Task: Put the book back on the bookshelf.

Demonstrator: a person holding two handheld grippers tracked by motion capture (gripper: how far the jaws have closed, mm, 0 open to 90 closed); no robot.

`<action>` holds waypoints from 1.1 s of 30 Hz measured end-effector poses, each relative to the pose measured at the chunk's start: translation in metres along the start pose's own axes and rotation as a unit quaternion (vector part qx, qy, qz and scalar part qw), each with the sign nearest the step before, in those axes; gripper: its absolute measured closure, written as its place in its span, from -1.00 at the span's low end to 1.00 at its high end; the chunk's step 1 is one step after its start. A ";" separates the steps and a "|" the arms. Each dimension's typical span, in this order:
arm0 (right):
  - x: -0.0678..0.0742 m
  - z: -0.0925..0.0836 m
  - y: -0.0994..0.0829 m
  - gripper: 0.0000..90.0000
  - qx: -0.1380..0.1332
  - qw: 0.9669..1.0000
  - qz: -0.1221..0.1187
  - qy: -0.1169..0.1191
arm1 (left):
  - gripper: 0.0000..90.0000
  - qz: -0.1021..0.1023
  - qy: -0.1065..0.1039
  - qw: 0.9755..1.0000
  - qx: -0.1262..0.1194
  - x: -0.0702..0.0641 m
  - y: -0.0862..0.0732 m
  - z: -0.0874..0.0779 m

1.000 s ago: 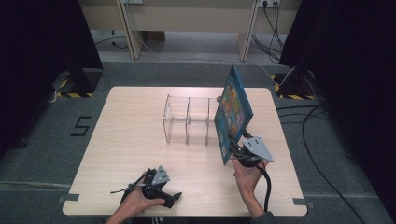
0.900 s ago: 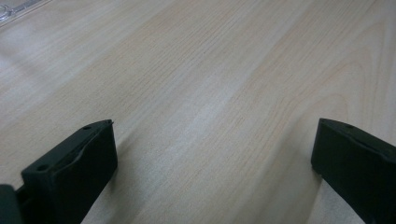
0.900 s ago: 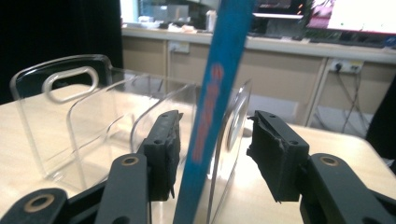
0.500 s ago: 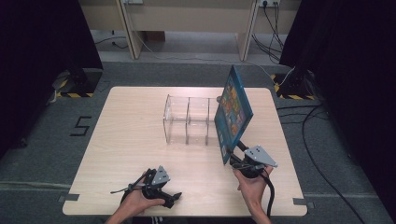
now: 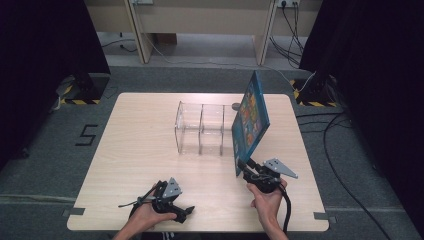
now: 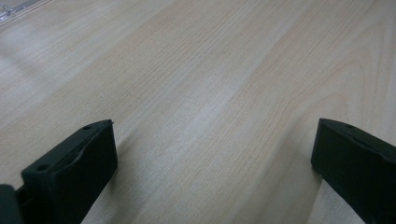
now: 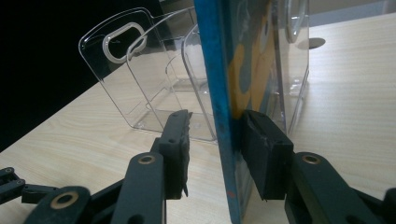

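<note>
While the person's right hand [image 5: 267, 200] stays low near the table's near edge, the right gripper [image 5: 248, 166] has a thin, blue-edged book with a colourful picture cover [image 5: 250, 120] standing between its jaws. In the right gripper view the book [image 7: 219, 93] rises on its edge, tilted; the right-hand jaw lies flat against the cover, the left-hand one stands just off the blue spine side with a sliver of gap, so the jaws, which have just been closing, are not yet pinching it from both sides. The book's lower corner sits at about five o'clock from the clear plastic three-compartment rack [image 5: 202, 128], which stands upright in the middle of the pale wooden table [image 5: 135, 145]; its top leans over the rack's right end. At roughly seven o'clock from the rack, well apart, the left gripper [image 5: 172, 202] rests on the table in the left hand [image 5: 145, 216], its fingers [image 6: 70, 163] spread wide over bare wood.
</note>
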State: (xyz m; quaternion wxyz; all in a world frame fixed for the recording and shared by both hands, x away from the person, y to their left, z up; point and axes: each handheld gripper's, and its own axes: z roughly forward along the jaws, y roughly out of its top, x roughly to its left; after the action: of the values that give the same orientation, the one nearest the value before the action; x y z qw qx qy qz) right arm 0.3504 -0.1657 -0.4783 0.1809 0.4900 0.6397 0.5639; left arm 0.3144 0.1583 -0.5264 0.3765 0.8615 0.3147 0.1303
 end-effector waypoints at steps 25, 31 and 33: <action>-0.009 -0.027 0.000 -0.06 0.023 0.999 -0.034 -0.001 | -1.00 0.001 -0.001 1.000 0.000 0.000 0.000 0.000; -0.015 -0.035 -0.004 -0.10 0.032 0.999 -0.029 0.003 | -1.00 0.002 -0.002 1.000 0.000 0.000 0.000 0.000; -0.017 -0.038 -0.004 -0.12 0.039 0.999 -0.037 0.004 | -1.00 0.003 -0.002 1.000 0.000 0.000 0.000 0.000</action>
State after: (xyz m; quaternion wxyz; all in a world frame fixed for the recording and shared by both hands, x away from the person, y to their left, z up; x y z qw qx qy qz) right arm 0.3268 -0.1997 -0.4766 0.1802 0.4706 0.6795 0.5332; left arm 0.3141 0.1588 -0.5265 0.3772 0.8626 0.3112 0.1294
